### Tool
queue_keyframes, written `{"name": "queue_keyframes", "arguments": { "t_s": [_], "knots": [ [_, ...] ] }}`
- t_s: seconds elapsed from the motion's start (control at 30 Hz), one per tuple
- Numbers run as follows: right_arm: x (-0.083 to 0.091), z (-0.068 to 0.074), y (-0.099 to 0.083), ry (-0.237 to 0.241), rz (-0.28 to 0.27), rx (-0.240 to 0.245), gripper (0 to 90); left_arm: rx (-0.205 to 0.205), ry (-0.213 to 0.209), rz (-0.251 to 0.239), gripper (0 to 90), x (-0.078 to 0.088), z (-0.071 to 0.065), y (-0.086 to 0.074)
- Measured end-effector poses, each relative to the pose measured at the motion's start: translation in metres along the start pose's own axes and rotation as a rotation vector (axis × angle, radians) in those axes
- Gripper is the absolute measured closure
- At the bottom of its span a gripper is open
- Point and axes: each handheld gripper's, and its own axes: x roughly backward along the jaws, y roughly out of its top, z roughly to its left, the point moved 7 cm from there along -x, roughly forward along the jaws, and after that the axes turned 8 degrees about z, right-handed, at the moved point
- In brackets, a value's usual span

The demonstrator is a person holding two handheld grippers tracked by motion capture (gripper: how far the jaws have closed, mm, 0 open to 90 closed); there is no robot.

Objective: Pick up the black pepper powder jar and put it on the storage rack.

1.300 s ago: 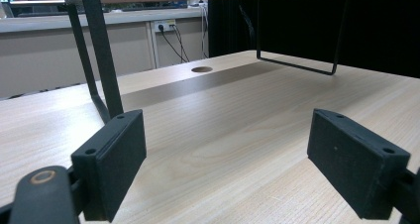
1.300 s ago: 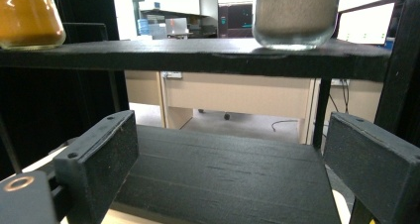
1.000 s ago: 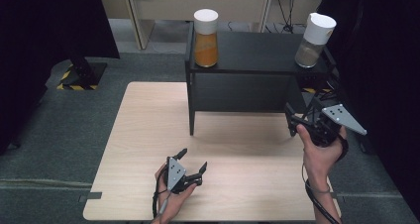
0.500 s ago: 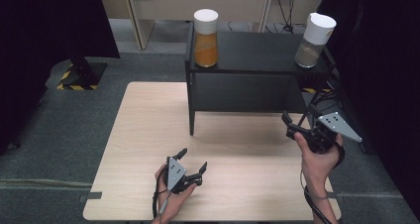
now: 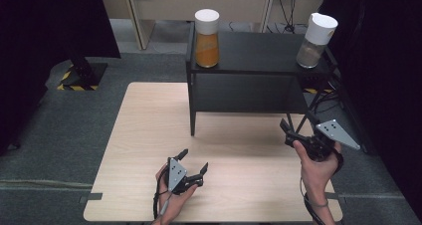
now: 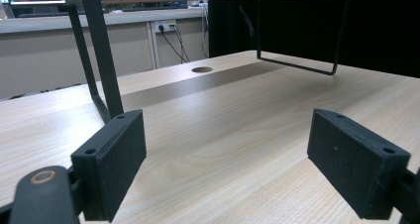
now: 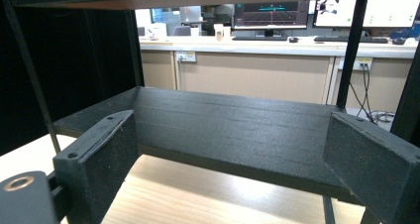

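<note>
The left tongs [image 5: 194, 161] rest low on the wooden surface [image 5: 144, 130] at about 6 o'clock in the high view, held in the person's left hand [image 5: 171, 195], with the grey three-cornered plate facing up. Its 2 jaws stand wide apart and grip nothing; in the left gripper view [image 6: 228, 149] bare wood lies between them, and past them a leg of the black shelf unit [image 6: 101, 50] rises at 11 o'clock.

The right tongs [image 5: 293, 128] are held up off the surface at about 4 o'clock in the high view, in the person's right hand [image 5: 313, 163], pointing toward the front of the black shelf unit [image 5: 249, 80] near its right legs. Its jaws are also spread wide and empty. In the right gripper view [image 7: 233, 169] the lower board of the unit [image 7: 223, 125] lies straight ahead, spanning the gap between the jaws but not touching them.

On top of the shelf unit stand 2 jars with white lids, well apart. The orange-filled jar [image 5: 206, 41] stands upright at the left end, about 12 o'clock. The pale-filled jar [image 5: 314, 36] stands at the right end, about 1 o'clock, appearing to lean slightly in this view; it is the nearer one to the right tongs, yet well clear of them.
</note>
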Motion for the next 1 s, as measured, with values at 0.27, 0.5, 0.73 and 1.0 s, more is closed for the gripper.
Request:
{"name": "queue_keyframes", "arguments": {
  "t_s": [0.27, 0.5, 0.73, 1.0],
  "knots": [
    [0.002, 0.004, -0.012, 0.01, 0.015, -0.002, 7.2, 0.004, 0.0, -0.001, 14.6, 0.0, 0.0, 0.0],
    [0.001, 0.004, -0.026, 0.013, 0.034, -0.014, 7.1, 0.003, 0.0, -0.002, 14.6, 0.0, 0.0, 0.0],
    [0.003, 0.003, -0.036, 0.012, 0.047, -0.024, 7.1, 0.002, 0.0, -0.001, 14.6, 0.0, 0.0, 0.0],
    [0.004, 0.003, -0.047, 0.01, 0.061, -0.041, 7.1, 0.001, 0.0, -0.002, 14.6, 0.0, 0.0, 0.0]
  ]
}}
